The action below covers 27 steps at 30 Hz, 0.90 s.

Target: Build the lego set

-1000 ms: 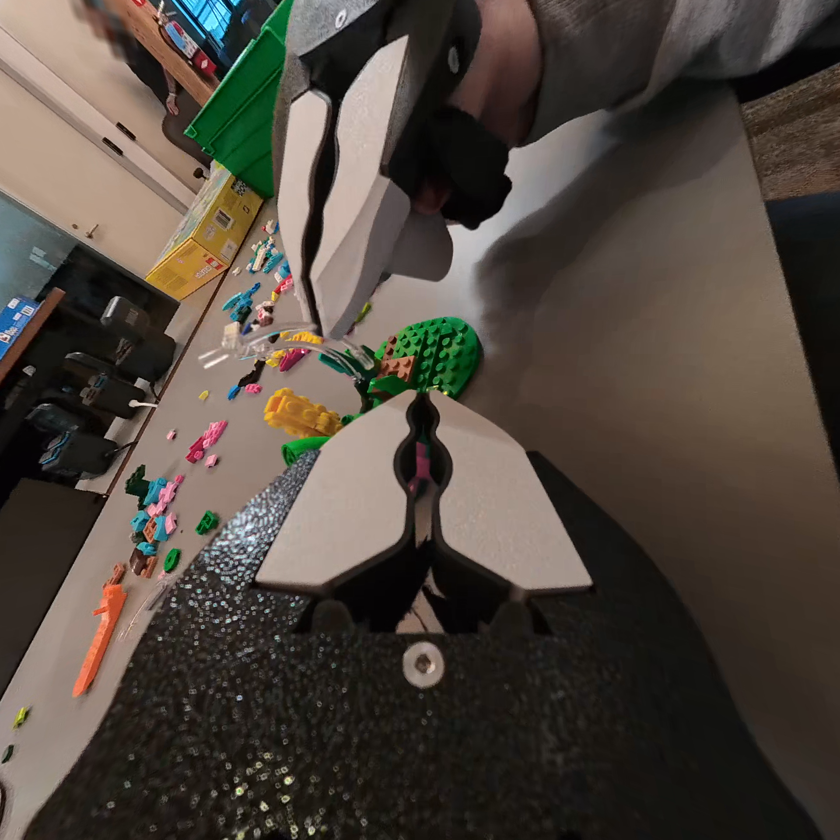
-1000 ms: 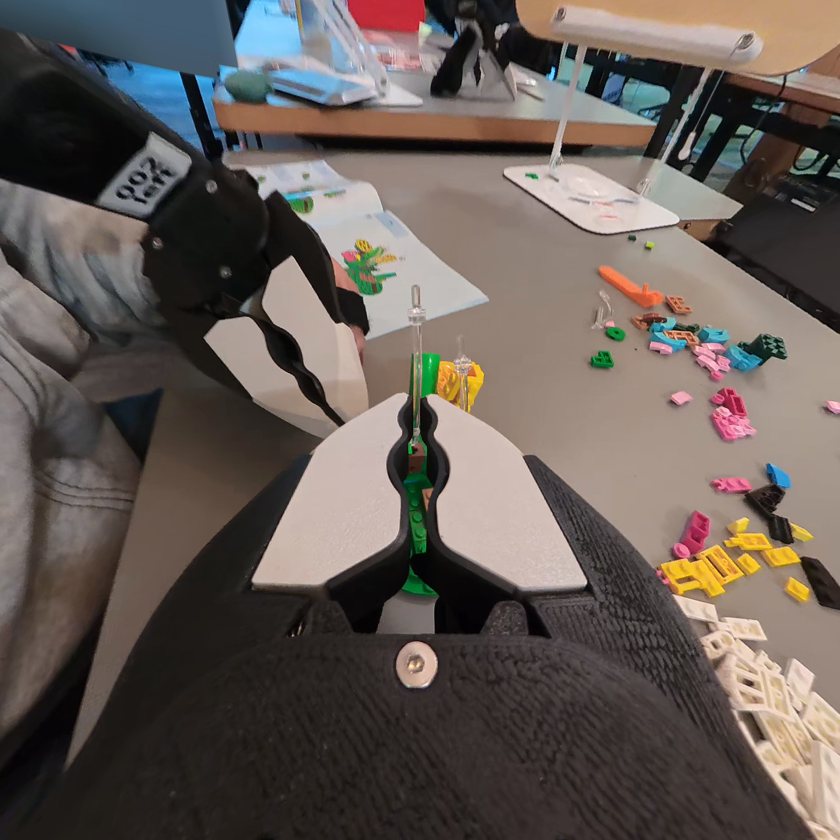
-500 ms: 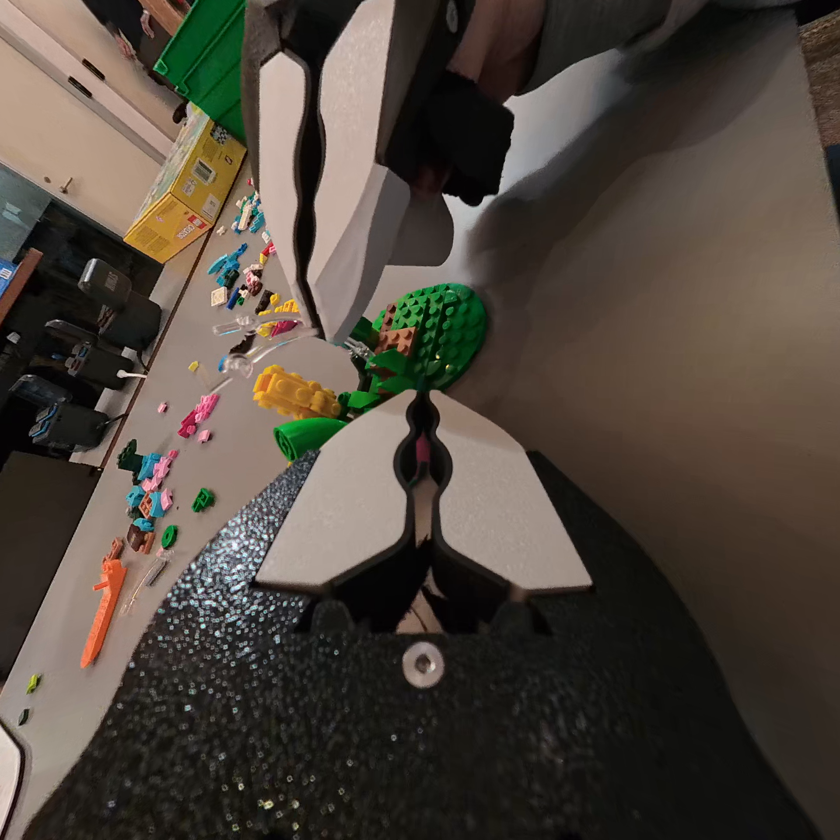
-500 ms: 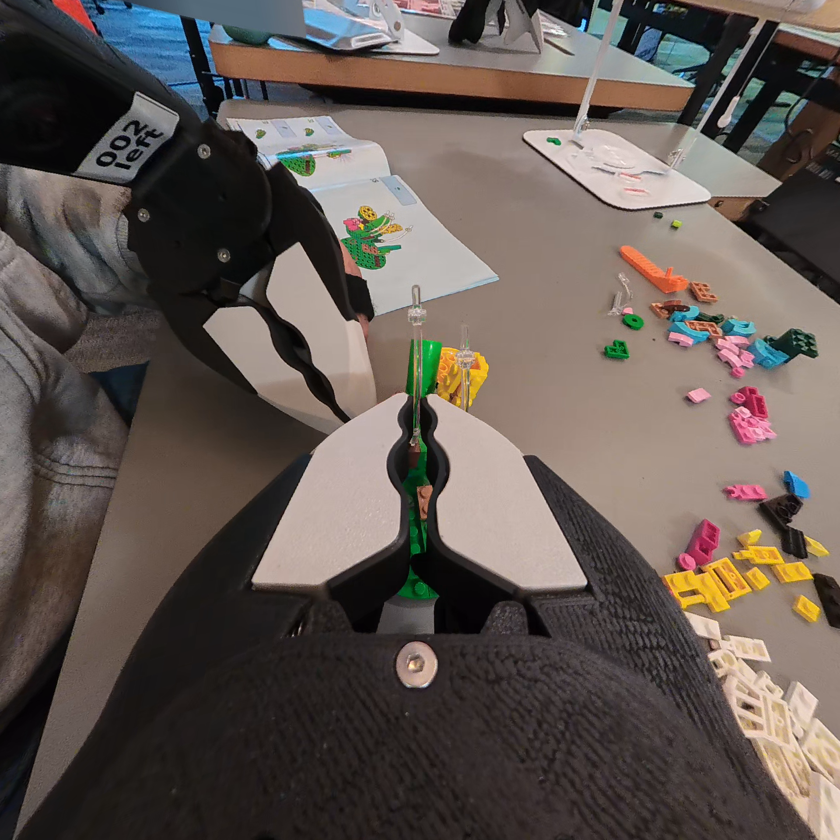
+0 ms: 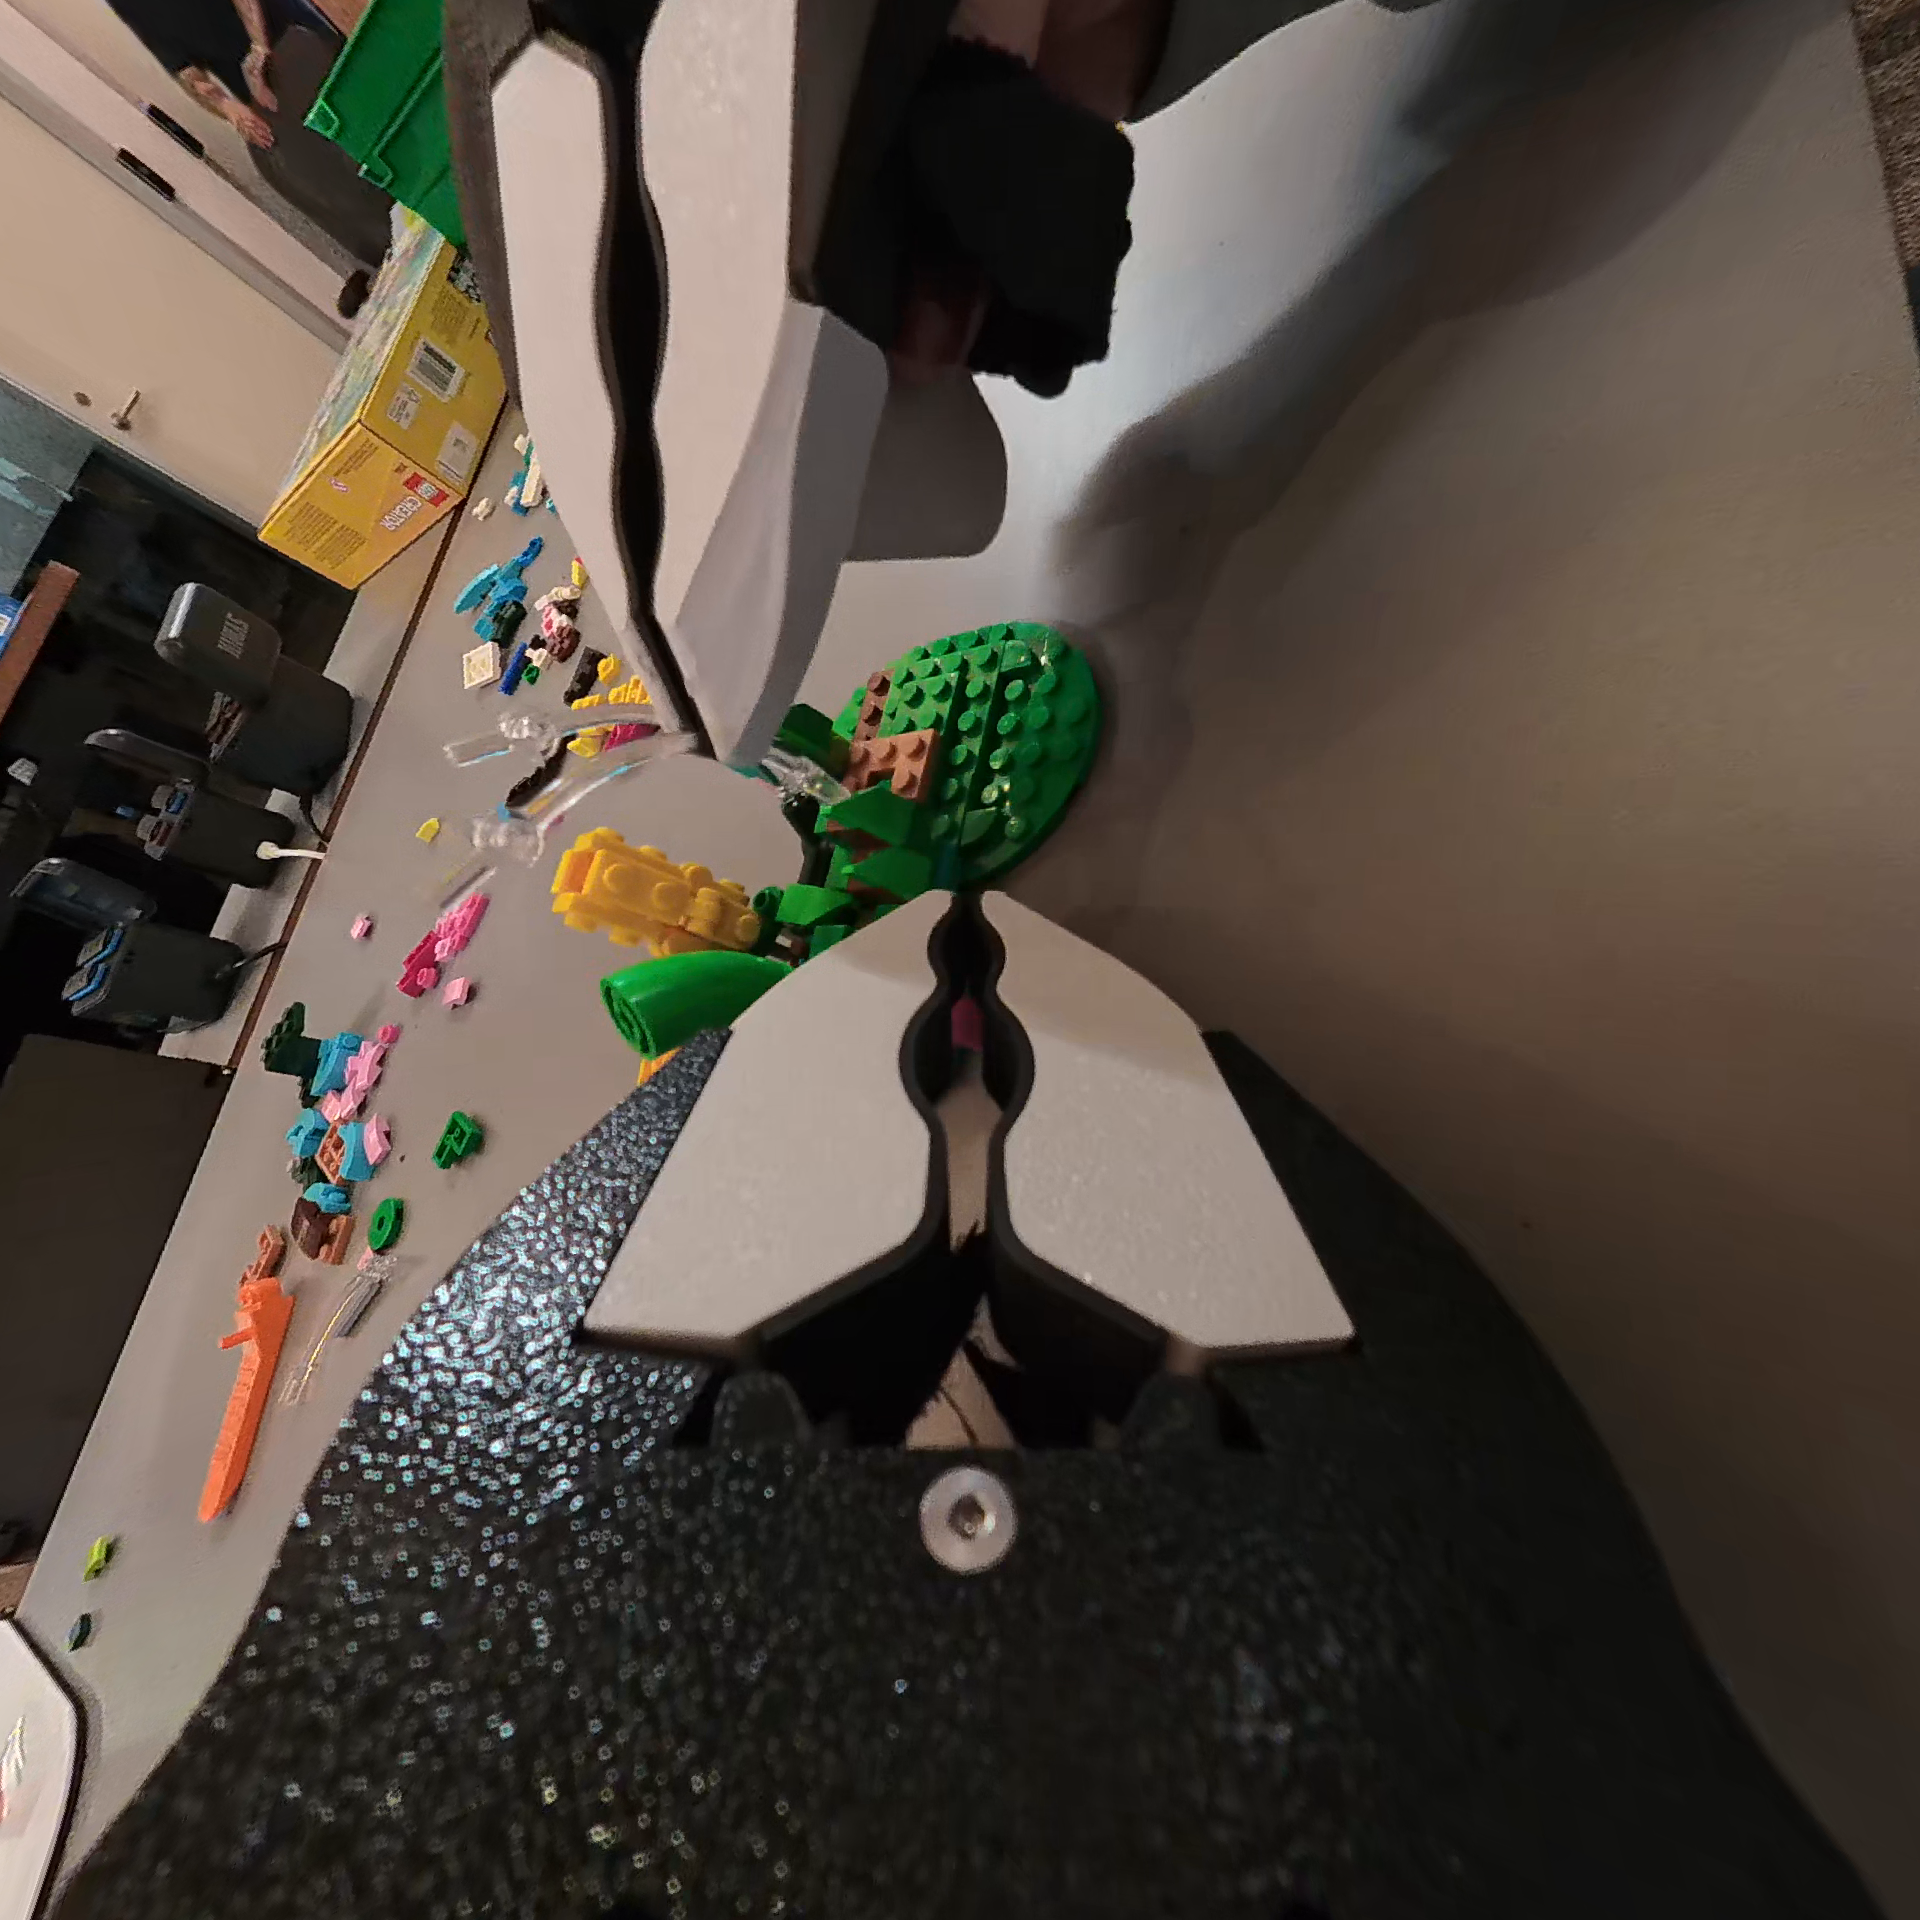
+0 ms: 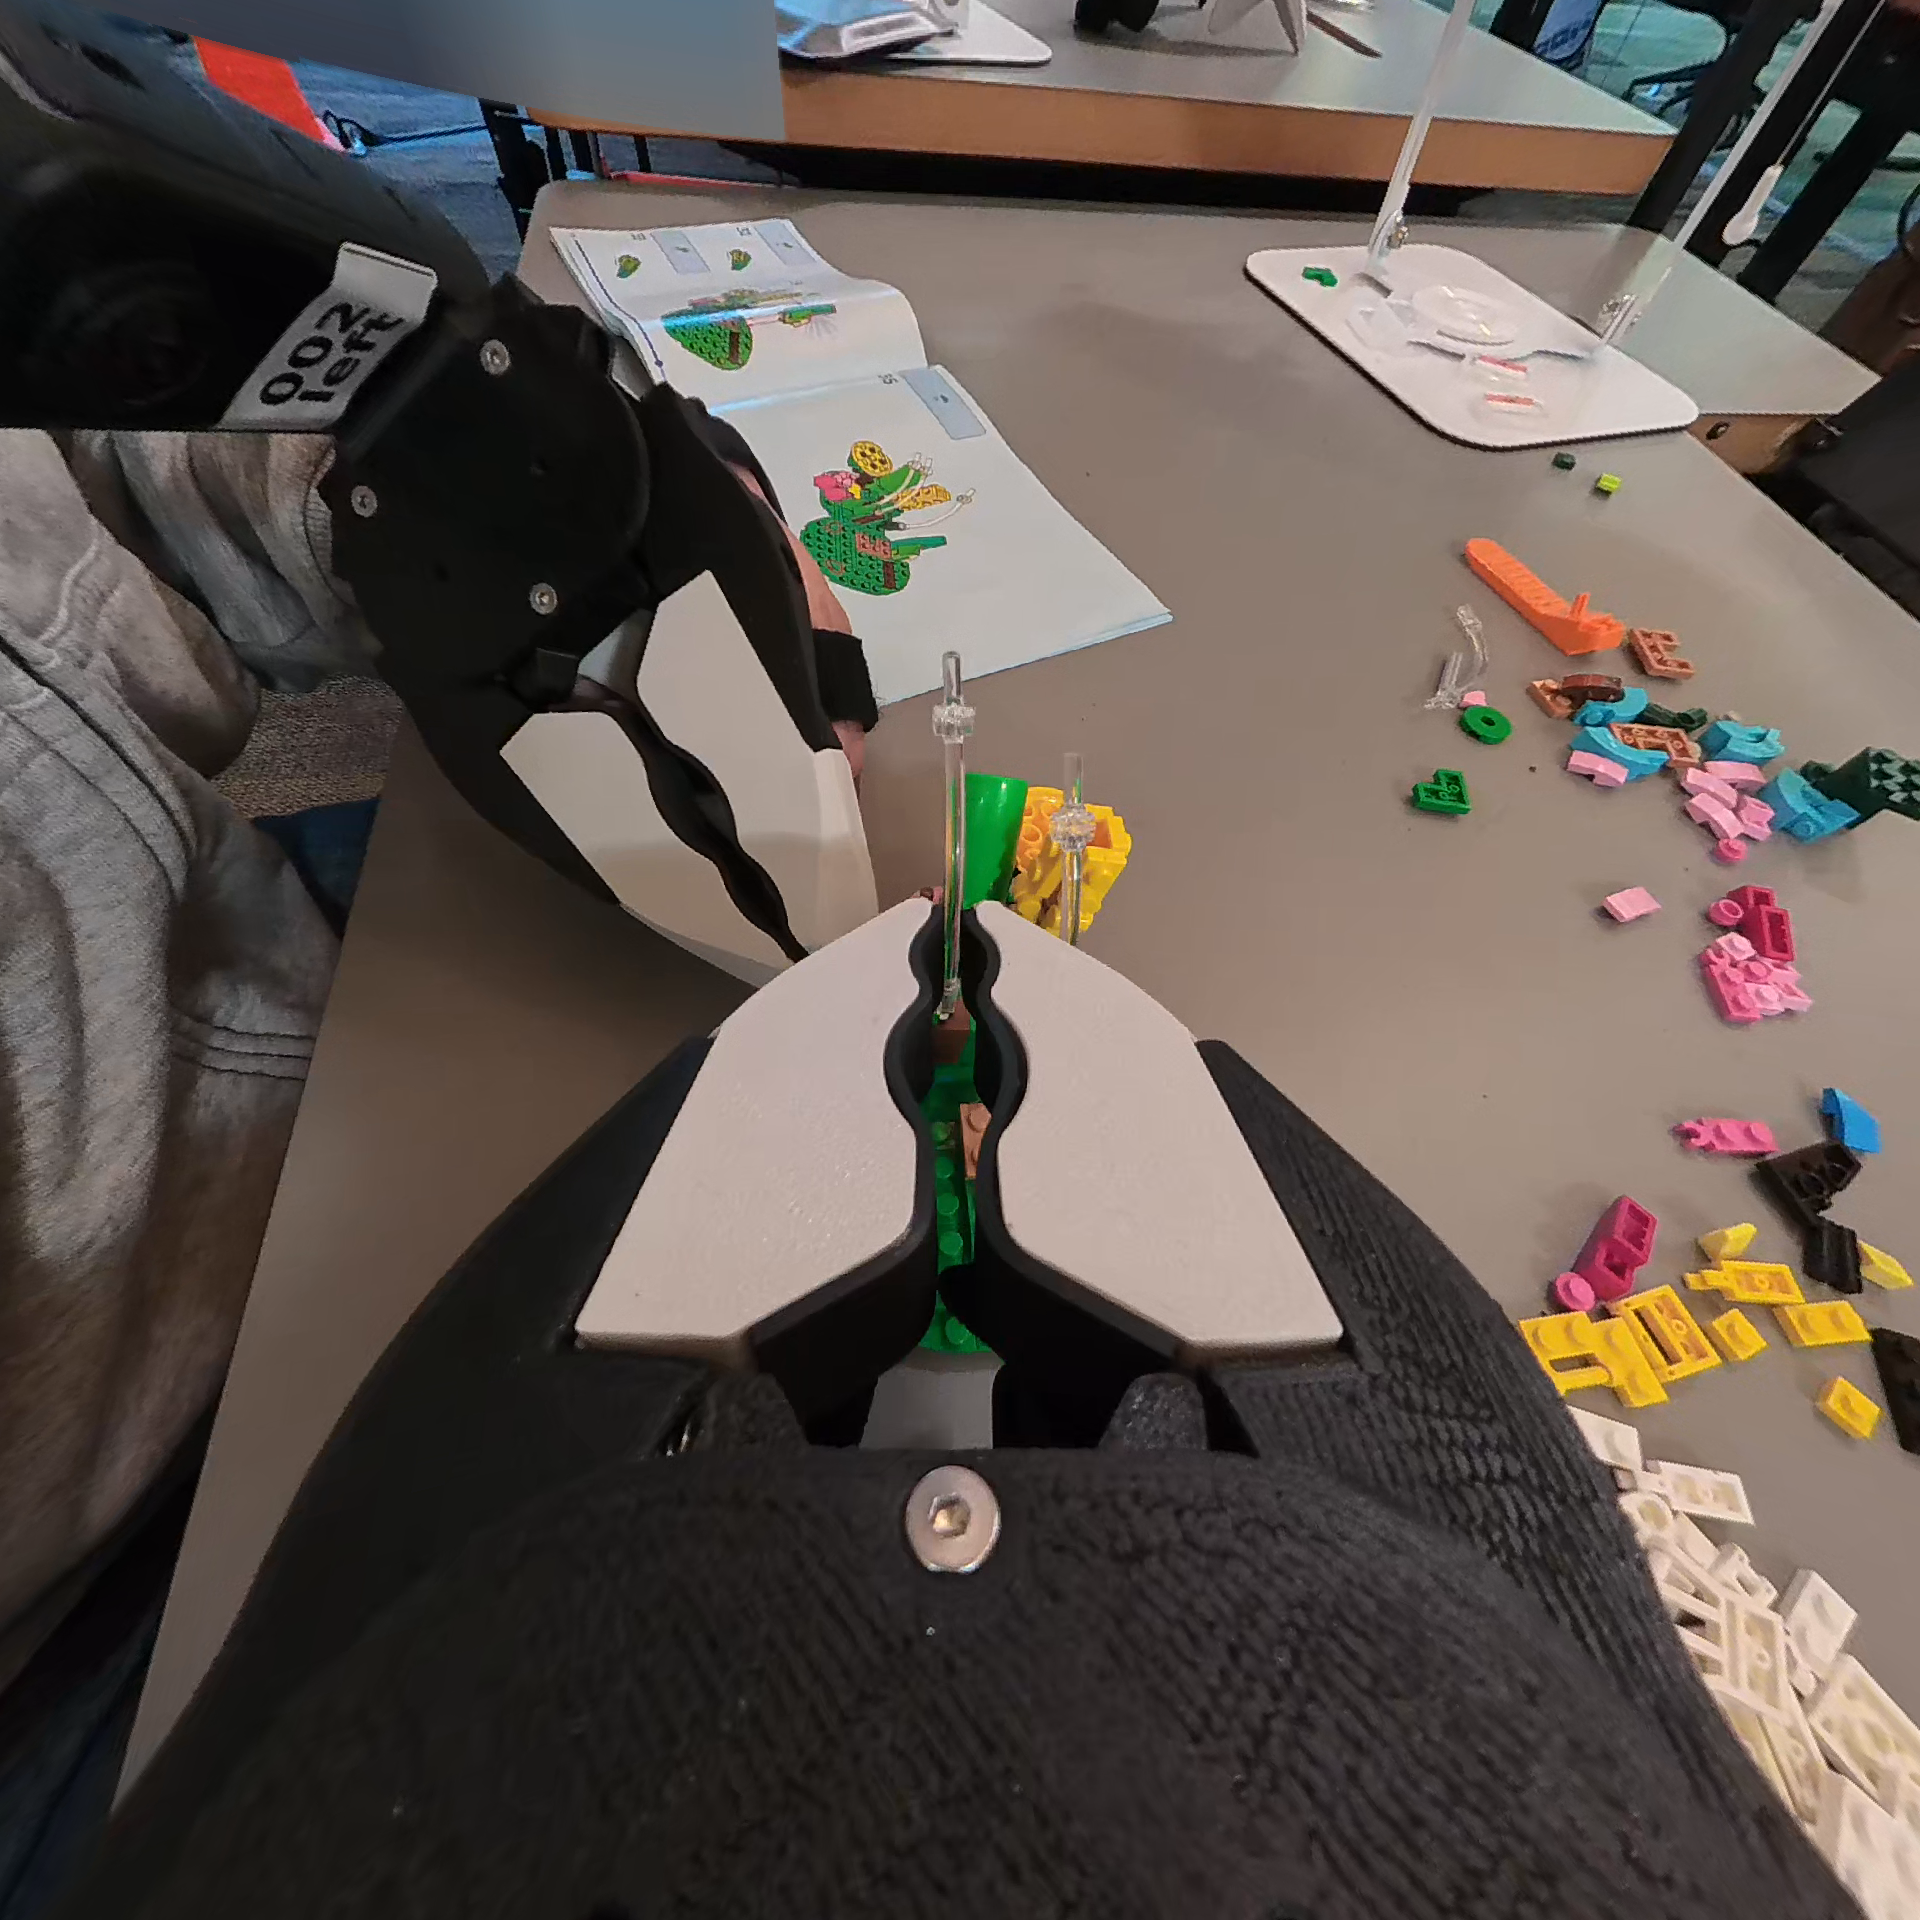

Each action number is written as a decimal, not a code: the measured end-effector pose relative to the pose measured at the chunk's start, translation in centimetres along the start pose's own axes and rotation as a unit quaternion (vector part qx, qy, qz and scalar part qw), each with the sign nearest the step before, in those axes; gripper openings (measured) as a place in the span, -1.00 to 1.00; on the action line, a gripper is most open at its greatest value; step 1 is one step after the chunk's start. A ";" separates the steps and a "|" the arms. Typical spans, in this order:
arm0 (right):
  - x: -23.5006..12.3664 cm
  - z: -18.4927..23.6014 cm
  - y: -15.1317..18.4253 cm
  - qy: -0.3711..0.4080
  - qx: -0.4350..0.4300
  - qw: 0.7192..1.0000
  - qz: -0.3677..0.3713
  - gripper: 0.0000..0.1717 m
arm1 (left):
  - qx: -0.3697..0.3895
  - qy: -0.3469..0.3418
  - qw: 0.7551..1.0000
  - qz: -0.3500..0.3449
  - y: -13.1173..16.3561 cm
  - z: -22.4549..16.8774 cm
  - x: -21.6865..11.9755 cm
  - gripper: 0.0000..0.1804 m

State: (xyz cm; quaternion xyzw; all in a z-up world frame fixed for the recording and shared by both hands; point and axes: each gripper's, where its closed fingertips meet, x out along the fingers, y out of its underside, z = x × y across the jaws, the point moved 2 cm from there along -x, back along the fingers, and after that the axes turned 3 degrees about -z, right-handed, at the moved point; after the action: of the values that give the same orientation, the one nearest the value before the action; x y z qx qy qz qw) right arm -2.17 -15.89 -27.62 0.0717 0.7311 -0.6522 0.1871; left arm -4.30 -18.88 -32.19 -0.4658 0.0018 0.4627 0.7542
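Observation:
A brick model lies on the grey table: green round plate [image 5: 997, 727], yellow flower [image 5: 644, 894] and green cone [image 5: 686, 992]. Two clear rods rise from it. My right gripper [image 6: 951, 909] is shut on the taller clear rod [image 6: 951, 790], pinching it near its foot over the model's brown brick. It shows in the left wrist view [image 5: 707, 743] coming down from above, the rod [image 5: 520, 727] sticking out past it. The second rod [image 6: 1070, 826] stands free beside the flower [image 6: 1091, 842]. My left gripper [image 5: 961, 906] is shut at the model's edge, a small pink piece [image 5: 966, 1023] in the hollow between its fingers.
An open instruction booklet [image 6: 935, 499] lies behind the model. Loose bricks [image 6: 1714, 769] and yellow and white pieces [image 6: 1662, 1340] spread to the right. There is an orange separator tool [image 6: 1538, 597], a white stand base [image 6: 1475, 343], a yellow box [image 5: 395, 457] and a green bin [image 5: 384, 114]. The left gripper's tips are roughly 5 cm from the right gripper's.
Both grippers stayed shut, the right on the clear rod, the pink piece still in the left's hollow. Both views shifted slightly and the model sits a little closer in the left view.

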 end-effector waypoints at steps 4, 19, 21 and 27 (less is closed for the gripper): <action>0.1 0.0 0.0 -0.001 0.002 1.000 -0.002 -0.99 | -0.002 0.000 1.000 -0.002 0.0 0.1 0.1 -1.00; 0.3 0.0 0.1 0.004 -0.006 1.000 0.000 -0.99 | 0.000 0.000 1.000 -0.003 -0.1 0.1 0.2 -1.00; 0.2 0.0 0.2 0.005 -0.006 1.000 0.002 -0.99 | 0.001 -0.001 1.000 -0.003 -0.1 0.1 0.3 -1.00; 0.1 -0.1 0.2 0.005 -0.004 1.000 0.002 -1.00 | 0.002 -0.001 1.000 -0.003 -0.1 0.1 0.2 -1.00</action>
State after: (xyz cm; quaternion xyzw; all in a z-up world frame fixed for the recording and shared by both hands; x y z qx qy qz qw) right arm -2.25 -15.79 -27.83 0.0752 0.7346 -0.6484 0.1850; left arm -4.15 -18.65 -32.19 -0.4642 0.0002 0.4608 0.7564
